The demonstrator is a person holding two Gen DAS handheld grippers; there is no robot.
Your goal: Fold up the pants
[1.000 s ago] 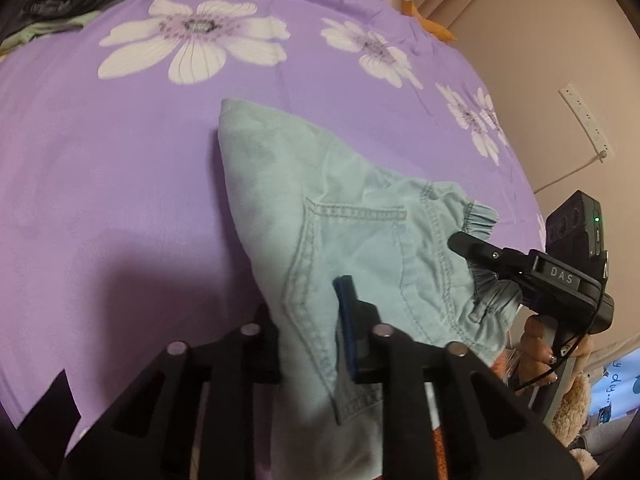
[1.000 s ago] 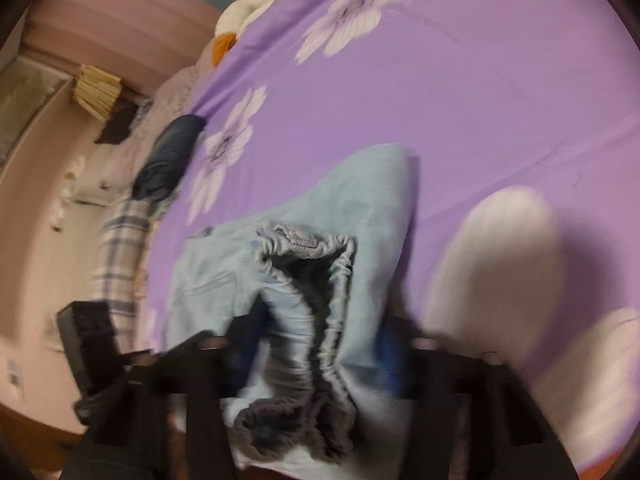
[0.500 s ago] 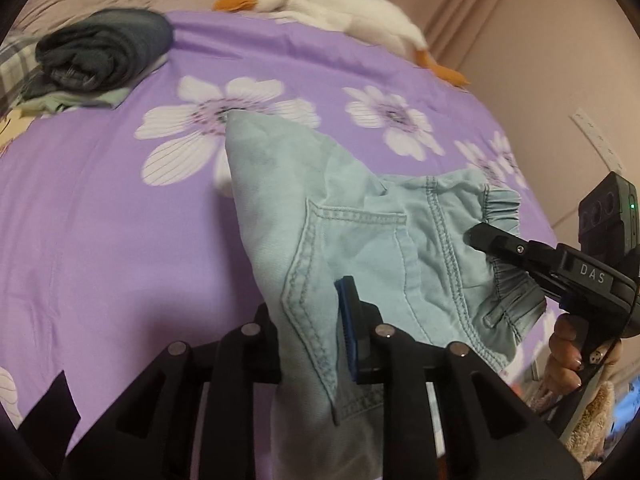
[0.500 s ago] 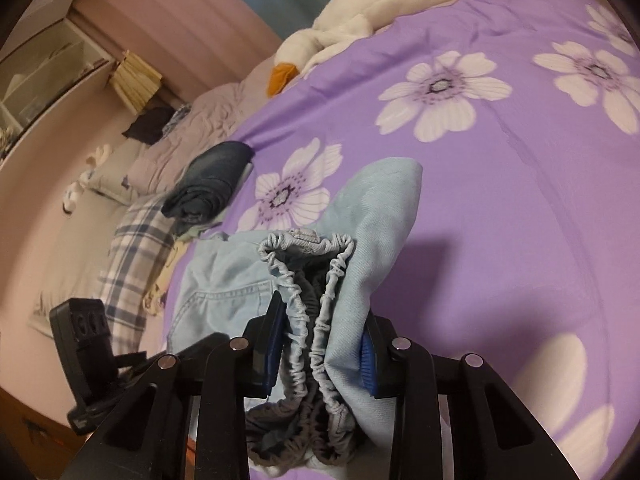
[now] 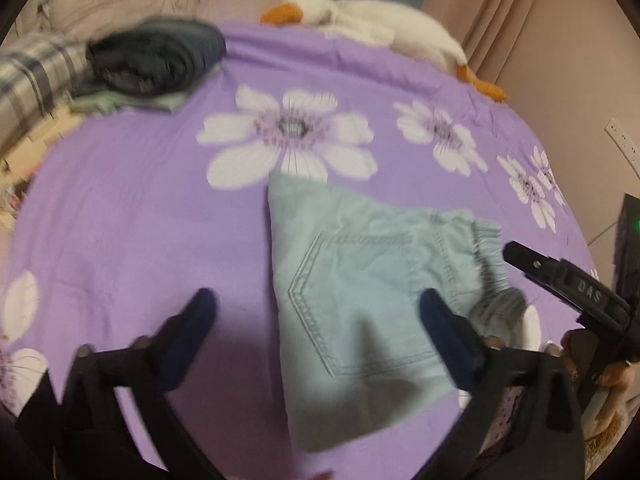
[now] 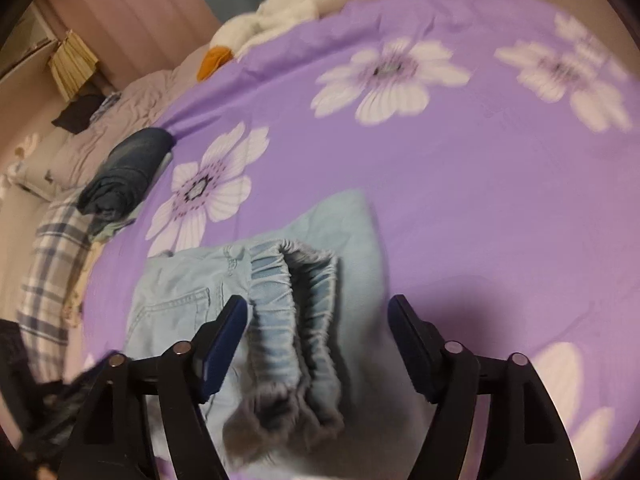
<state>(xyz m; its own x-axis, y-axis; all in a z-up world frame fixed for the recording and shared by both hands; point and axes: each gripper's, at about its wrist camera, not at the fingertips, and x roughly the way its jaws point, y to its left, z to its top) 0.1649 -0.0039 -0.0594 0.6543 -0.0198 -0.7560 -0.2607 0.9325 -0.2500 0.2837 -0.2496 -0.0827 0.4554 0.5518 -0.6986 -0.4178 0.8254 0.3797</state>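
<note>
I count one pair of light-blue pants (image 5: pixel 360 300) and one rolled dark garment (image 5: pixel 156 60). I see one plush goose (image 5: pixel 372 28) and two grippers: left (image 5: pixel 316 316), right (image 6: pixel 316 332).

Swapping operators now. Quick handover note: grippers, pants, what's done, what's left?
Left gripper: fingers opening, nothing pinched; the pants lie under and between them.
Right gripper: fingers opening, clear of the elastic waistband that lies between them.
Light blue pants: folded into a compact bundle on the purple flowered bedsheet, back pocket up, waistband toward the right gripper.
Done: the fold looks laid down and both grips are released.
Left: probably smooth or square the bundle, perhaps move it to the dark folded clothes at the far side of the bed.
</note>
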